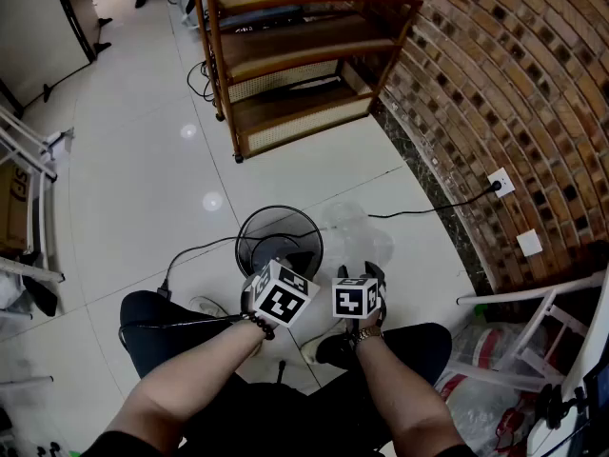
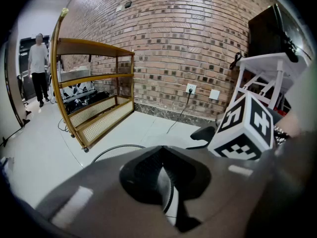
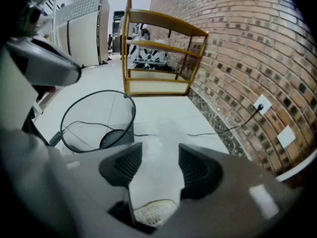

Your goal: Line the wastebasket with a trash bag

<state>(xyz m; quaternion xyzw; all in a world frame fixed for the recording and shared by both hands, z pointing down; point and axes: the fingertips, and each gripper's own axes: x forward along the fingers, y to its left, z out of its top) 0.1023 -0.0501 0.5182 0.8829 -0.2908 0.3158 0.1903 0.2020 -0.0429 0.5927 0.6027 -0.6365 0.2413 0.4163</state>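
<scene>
A black wire-mesh wastebasket (image 1: 279, 239) stands upright on the pale tiled floor in front of the person's knees. It shows too in the right gripper view (image 3: 96, 120); only its rim (image 2: 116, 150) shows in the left one. A crumpled clear trash bag (image 1: 354, 228) lies on the floor to its right, touching it. My left gripper (image 1: 271, 279) hovers over the near rim, shut, and I see nothing held (image 2: 166, 187). My right gripper (image 1: 366, 276) hangs above the bag's near edge, open (image 3: 158, 167). The bag (image 3: 161, 138) lies on the floor below the gap, and no pad touches it.
A wooden shelf unit (image 1: 295, 55) stands behind the basket against the curved brick wall (image 1: 504, 84). A black cable (image 1: 428, 208) runs across the floor to a wall socket (image 1: 499, 183). A white frame (image 1: 533, 331) and full bags (image 1: 476, 379) crowd the right. A person (image 2: 38, 66) stands far off.
</scene>
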